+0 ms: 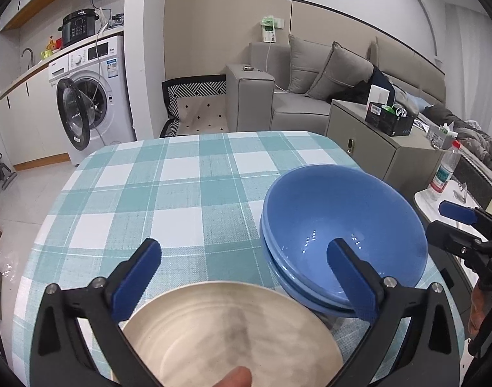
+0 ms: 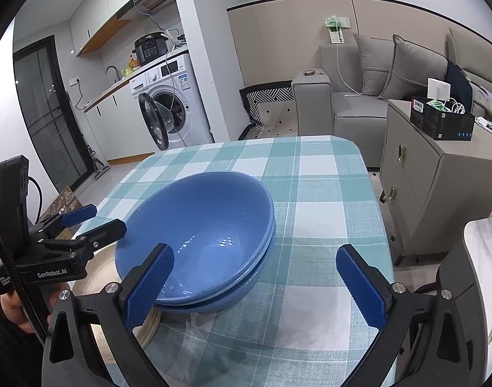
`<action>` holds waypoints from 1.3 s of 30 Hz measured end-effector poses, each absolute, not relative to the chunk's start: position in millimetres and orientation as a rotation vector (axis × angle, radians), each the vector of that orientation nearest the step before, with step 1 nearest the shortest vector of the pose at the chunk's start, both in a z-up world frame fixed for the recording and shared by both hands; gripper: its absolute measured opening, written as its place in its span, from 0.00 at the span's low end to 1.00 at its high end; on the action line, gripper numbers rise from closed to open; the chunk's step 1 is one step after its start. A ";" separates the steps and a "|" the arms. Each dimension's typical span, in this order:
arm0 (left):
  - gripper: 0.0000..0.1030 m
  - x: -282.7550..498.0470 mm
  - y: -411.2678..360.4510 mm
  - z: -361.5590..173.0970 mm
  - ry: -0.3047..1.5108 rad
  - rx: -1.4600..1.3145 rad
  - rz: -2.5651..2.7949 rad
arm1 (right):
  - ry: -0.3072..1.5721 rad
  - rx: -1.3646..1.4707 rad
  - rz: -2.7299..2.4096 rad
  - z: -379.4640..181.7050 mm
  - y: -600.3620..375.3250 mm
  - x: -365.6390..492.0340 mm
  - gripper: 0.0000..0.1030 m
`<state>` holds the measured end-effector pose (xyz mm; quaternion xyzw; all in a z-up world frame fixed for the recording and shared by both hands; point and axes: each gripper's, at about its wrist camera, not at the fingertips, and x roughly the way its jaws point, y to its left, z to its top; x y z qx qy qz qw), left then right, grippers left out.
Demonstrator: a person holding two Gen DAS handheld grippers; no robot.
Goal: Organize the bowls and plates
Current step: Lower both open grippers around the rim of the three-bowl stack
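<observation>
With both my left tongs (image 1: 242, 277) and right tongs (image 2: 257, 285) wide and empty, I could knock the tilted blue bowls (image 2: 197, 235) off the plate (image 1: 233, 335).

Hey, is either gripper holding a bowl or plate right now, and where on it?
Nothing is held. The left gripper and right gripper both stand open, pads off the blue bowls and plate.

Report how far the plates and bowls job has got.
Done, by the look of it: the blue bowls sit nested as one stack on the checked tablecloth, and the cream plate lies flat right beside them. In hand: nothing; the left tongs and right tongs both stand open and empty. Left: no loose dish shows elsewhere on the table, so probably little or nothing.
</observation>
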<state>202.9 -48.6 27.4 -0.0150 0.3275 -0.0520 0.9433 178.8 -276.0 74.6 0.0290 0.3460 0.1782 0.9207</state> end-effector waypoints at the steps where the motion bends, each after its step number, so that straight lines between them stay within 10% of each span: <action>1: 1.00 203.2 -48.8 26.9 0.668 -0.030 -0.106 | 0.710 0.057 0.366 74.8 -275.3 178.4 0.99; 35: 0.99 218.7 -67.8 10.1 0.758 -0.046 -0.213 | 0.824 0.262 0.493 29.4 -268.9 206.6 0.99; 39: 0.96 219.0 -69.6 9.7 0.755 -0.036 -0.220 | 0.820 0.268 0.528 28.6 -264.6 205.7 0.82</action>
